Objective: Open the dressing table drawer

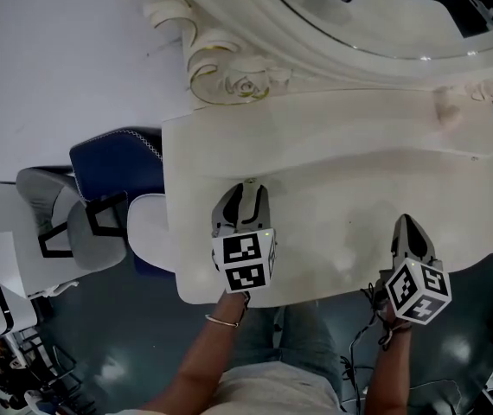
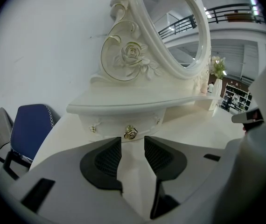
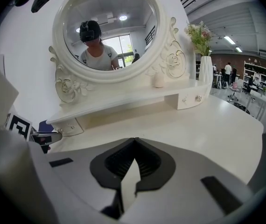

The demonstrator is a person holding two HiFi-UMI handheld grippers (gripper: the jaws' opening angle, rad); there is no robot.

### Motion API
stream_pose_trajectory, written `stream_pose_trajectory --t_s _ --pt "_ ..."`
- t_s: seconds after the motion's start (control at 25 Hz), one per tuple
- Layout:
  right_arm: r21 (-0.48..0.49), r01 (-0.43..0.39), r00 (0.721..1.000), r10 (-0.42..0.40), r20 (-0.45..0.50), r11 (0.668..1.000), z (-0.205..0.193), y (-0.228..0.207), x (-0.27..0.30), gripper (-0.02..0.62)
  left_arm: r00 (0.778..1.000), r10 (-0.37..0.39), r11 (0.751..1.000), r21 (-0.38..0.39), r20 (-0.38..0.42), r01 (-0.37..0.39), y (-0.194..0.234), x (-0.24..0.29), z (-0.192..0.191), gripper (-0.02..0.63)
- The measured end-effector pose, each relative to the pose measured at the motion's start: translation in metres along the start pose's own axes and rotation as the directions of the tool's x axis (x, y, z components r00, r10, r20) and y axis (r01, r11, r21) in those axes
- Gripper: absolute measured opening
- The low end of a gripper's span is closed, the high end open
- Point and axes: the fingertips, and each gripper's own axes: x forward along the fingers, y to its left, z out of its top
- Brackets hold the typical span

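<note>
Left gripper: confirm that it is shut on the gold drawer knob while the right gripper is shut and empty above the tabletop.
Not right. In the left gripper view the left gripper is open, jaws apart, with the gold drawer knob ahead of them, ungripped. The rest holds: the right gripper is shut and empty above the tabletop.

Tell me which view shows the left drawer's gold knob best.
The left gripper view: the knob sits close and sharp, just beyond the open left gripper. The right gripper view shows it tiny; the head view, not at all.
</note>
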Motion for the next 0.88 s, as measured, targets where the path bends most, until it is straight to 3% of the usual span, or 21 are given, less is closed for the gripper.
stream_pose_trajectory --t_s 0.52,0.88 --pt "0.008 -0.014 1.000 0.014 -0.008 1.000 0.007 -0.008 0.012 0.008 0.998 0.058 0.998 0.013 -0.001 -0.058 0.001 0.008 0.009 0.163" --pt "0.000 -0.024 1.000 0.024 -0.016 1.000 0.009 -0.012 0.016 0.008 0.996 0.086 0.996 0.007 0.004 -0.086 0.000 0.009 0.013 0.126"
